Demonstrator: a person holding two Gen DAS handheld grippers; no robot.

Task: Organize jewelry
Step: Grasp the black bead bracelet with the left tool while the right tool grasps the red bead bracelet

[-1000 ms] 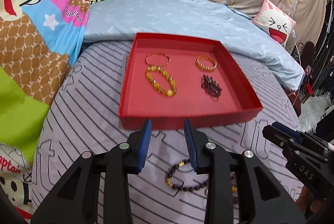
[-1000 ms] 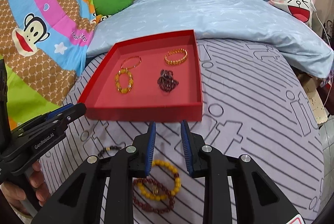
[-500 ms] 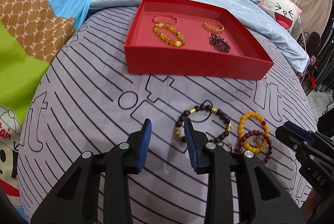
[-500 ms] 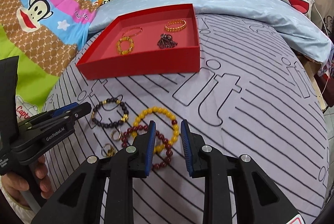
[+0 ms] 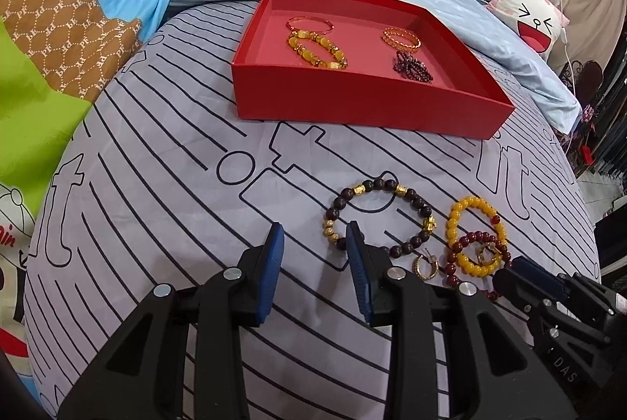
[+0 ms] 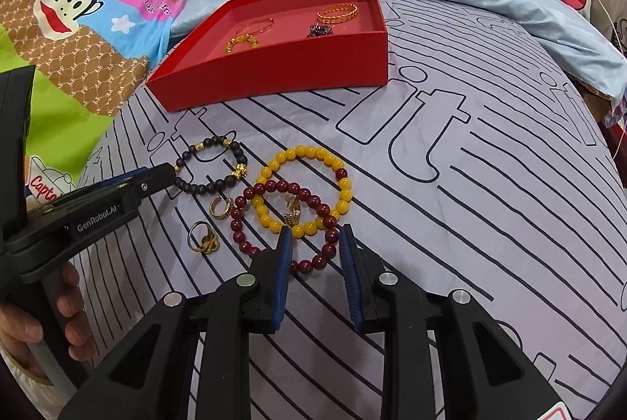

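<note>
a dark bead bracelet (image 5: 379, 214), a yellow one (image 6: 303, 190) and a dark red one (image 6: 288, 224) lie on the striped bed (image 6: 470, 204) near its front edge, with small rings (image 6: 203, 238) beside them, the red box (image 5: 364, 102) behind, both the left gripper (image 5: 315, 243) and right gripper (image 6: 315, 247) open, holding nothing.

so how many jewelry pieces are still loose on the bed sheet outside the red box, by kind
Beaded bracelets: 3, the dark brown and gold bead bracelet, the yellow bead bracelet and the dark red bead bracelet.
Small gold earrings: 2, one beside the dark bracelet, one inside the overlapping yellow and red loops.
Gold ring: 1.
Total: 6
</note>
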